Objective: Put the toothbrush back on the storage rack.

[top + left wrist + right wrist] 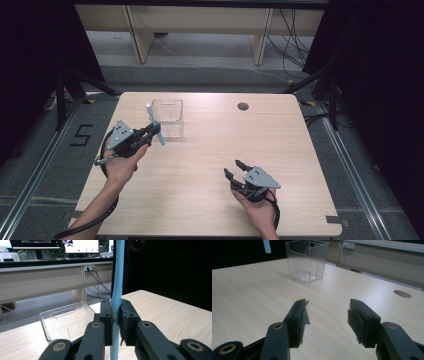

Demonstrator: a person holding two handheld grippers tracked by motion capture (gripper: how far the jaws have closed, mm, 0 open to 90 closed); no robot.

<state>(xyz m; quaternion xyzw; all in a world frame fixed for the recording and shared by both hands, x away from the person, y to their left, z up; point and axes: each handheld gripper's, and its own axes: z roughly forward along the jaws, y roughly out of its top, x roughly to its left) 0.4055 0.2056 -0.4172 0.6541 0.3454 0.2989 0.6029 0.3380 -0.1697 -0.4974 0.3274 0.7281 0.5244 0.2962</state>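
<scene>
Upright between the closed jaws of the left gripper (150,134), a light blue ribbed plastic straw (155,124) is clamped just beside the clear ribbed plastic bin (167,118) (standing at the far left of the pale wooden tabletop (210,165)); the right gripper (235,168) is held open with nothing between its jaws, low over the near right part of the tabletop

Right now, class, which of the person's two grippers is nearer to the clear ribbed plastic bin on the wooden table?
Left. The left gripper, shut on a light blue straw, sits just beside the clear ribbed plastic bin. The right gripper, open, is far off at the table's near side.
</scene>
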